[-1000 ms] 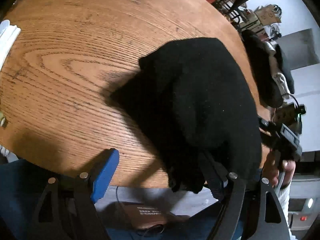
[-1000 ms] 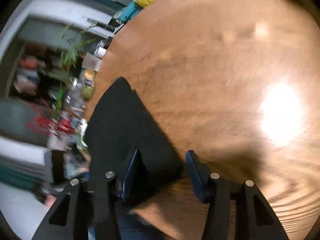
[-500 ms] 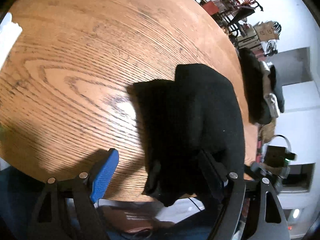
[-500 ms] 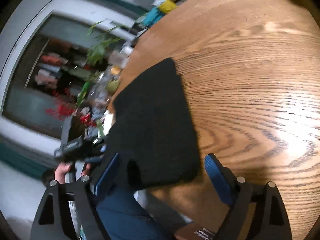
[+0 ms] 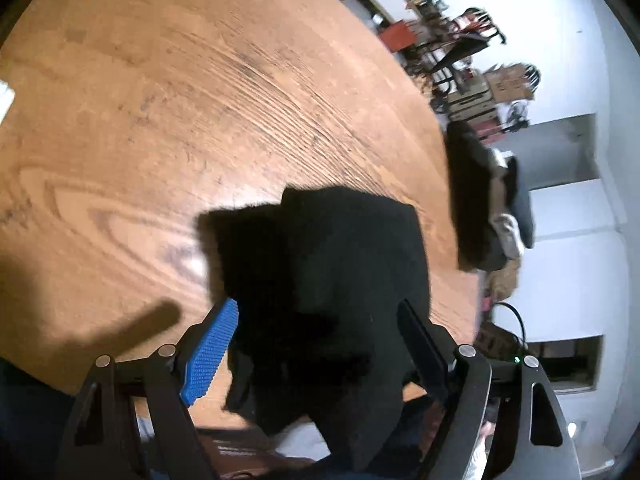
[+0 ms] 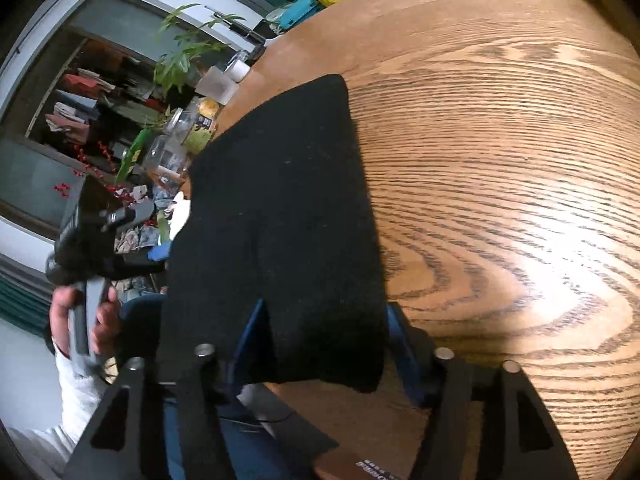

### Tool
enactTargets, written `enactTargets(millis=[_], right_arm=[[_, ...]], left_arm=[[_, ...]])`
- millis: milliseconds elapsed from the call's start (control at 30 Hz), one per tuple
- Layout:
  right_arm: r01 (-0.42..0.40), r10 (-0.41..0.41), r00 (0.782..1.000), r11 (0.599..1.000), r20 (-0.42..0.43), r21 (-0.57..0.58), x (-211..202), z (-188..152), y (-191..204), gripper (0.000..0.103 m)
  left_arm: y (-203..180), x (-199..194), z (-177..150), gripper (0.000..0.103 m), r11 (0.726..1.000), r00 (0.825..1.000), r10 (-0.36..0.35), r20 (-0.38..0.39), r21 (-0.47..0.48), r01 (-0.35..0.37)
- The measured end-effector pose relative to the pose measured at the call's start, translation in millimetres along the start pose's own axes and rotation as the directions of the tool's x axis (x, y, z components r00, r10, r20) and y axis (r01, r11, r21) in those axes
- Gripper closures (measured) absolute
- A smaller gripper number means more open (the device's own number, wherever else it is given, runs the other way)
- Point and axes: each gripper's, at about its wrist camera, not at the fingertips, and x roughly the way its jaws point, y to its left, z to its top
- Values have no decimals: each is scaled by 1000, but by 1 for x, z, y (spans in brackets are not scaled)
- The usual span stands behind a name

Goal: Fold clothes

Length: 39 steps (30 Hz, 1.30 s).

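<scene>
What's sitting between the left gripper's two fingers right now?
In the left wrist view, a bunched edge of the black garment lies between the left gripper's fingers, hanging over the wooden table's near edge.

Left tool [image 5: 316, 344]: jaws spread wide, black fabric between them. Right tool [image 6: 324, 344]: jaws likewise spread, fabric between them. A hand [image 6: 86, 312] grips the left tool's handle.

The garment [image 6: 288, 220] lies on the table [image 6: 500, 160], apparently overhanging its near edge.

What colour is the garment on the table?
Plain black garment, no visible pattern; clearest in the right wrist view.
</scene>
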Motion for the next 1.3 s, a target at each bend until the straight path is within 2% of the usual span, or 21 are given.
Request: enactTargets(millis=[100,167,233,267,300,333,367,433,500,567,600,633,667,733,833,1000,1100,1167,1233,1300], right_arm=[[2,-2,1000,1000,5,-7,2,1,-2,36],[23,-23,1000,999,9,-28,2,3,1,35],[51,-50,999,997,14,-58,1,2,6,35],[67,-66,998,995,18,-73,0,1,7,35],[83,-81,996,993,22,-86,-1,1,8,35],[99,-97,995,990,27,-100,-2,0,9,36],[98,-96,995,990,27,-97,-3,0,7,37],[84,-83,996,992,20,-92,-3,0,4,38],[87,-86,996,991,15,-97,-2,-1,5,38],[92,-90,996,990,26,-104,-8,1,5,38],[95,-91,995,990,39,-108,-13,4,6,38],[98,-93,994,989,52,-113,-19,6,7,38],[101,-94,993,988,66,-117,-25,9,8,38],[107,-96,991,986,92,-125,-37,13,10,38],[79,-66,991,991,116,-112,-53,33,2,17],[-31,31,999,999,-25,12,-23,84,-37,17],[-81,83,996,995,-24,54,-2,88,-39,17],[-111,113,993,991,-32,75,12,88,-37,17],[-106,111,992,991,-59,80,15,82,-39,17],[-108,113,991,992,-72,73,16,78,-38,17]], left_arm=[[-11,14,20,21,999,999,14,-34,-37,-15],[-9,21,20,21,992,988,-107,-110,-84,98],[-15,25,25,25,959,953,-265,-143,-141,246],[-17,24,28,35,937,929,-340,-148,-144,320],[-18,21,34,95,900,892,-430,-141,-151,410],[-19,18,38,93,863,855,-501,-133,-156,481],[-19,15,41,93,872,865,-484,-128,-145,467],[-22,17,46,93,924,916,-381,-130,-86,372],[-23,19,50,91,962,954,-271,-128,-32,270],[-23,15,49,70,983,978,-182,-106,-2,183],[-22,12,48,30,991,987,-135,-87,13,137],[-22,0,44,3,997,997,-75,-31,28,76],[-22,-10,39,0,999,1000,-21,20,41,20],[-28,-21,31,0,997,999,18,47,80,-22],[-35,-25,16,0,989,997,70,31,130,-73],[-58,-4,-12,0,954,987,158,-28,264,-146],[-67,9,-21,0,928,978,199,-60,332,-169],[-73,21,-24,0,899,971,230,-68,396,-186],[-72,30,-21,1,880,968,235,-83,441,-175],[-65,33,-15,6,903,969,210,-127,405,-142]])
